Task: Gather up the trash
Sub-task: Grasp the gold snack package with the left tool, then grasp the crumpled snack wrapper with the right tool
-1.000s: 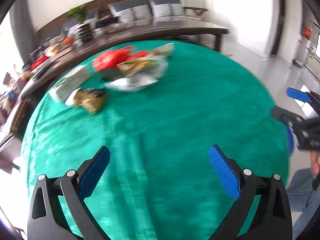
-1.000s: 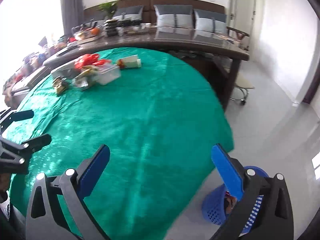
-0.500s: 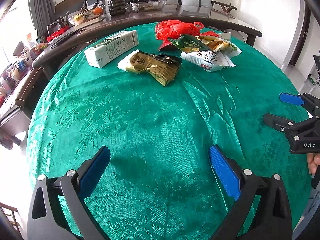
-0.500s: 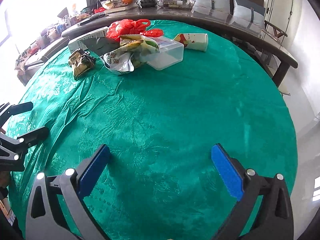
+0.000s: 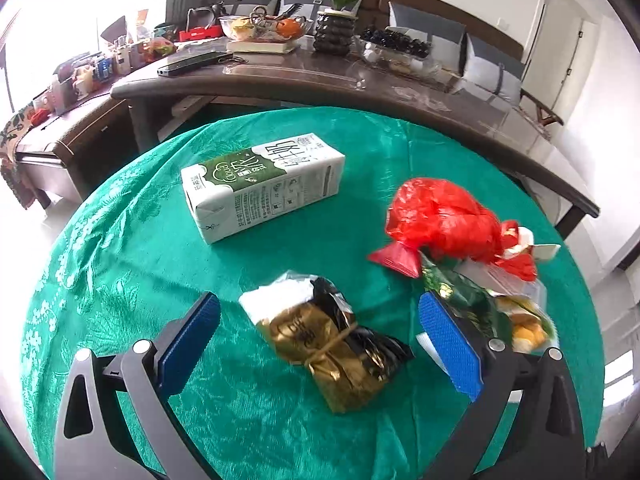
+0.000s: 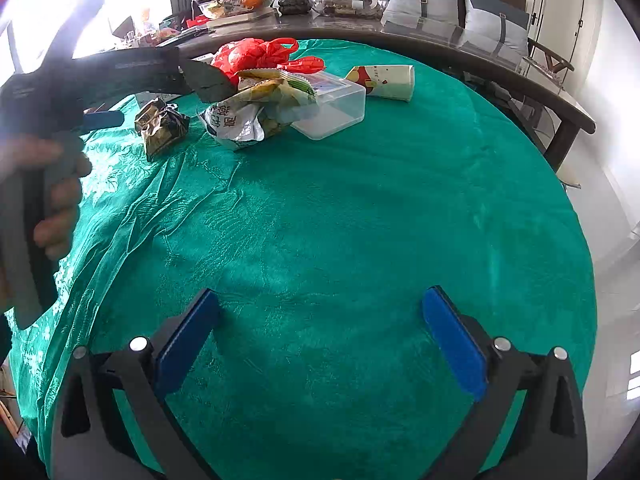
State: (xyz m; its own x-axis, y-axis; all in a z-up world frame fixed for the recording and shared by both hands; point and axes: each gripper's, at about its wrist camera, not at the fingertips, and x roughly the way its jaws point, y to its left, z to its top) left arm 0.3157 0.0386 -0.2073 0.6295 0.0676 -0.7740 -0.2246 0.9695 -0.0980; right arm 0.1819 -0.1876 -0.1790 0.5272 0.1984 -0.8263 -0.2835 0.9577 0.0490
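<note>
A crumpled gold and black wrapper (image 5: 332, 344) lies on the green tablecloth (image 5: 120, 264). My left gripper (image 5: 320, 344) is open, with its blue pads on either side of the wrapper and not touching it. Beyond it lie a green and white milk carton (image 5: 260, 188), a red plastic bag (image 5: 440, 220) and a green snack bag (image 5: 472, 304). My right gripper (image 6: 320, 344) is open over bare cloth, well short of the pile. In its view I also see a clear plastic box (image 6: 332, 108) and a paper cup (image 6: 384, 80) on its side.
A long dark table (image 5: 360, 84) behind the round one carries bowls, a plant and small items. A hand (image 6: 56, 200) holds the left gripper at the left of the right wrist view. White floor (image 6: 608, 184) shows past the right edge of the cloth.
My left gripper has moved forward to the pile, so the gold wrapper now sits between its fingers. The right gripper has edged closer to the pile; both stay open.
</note>
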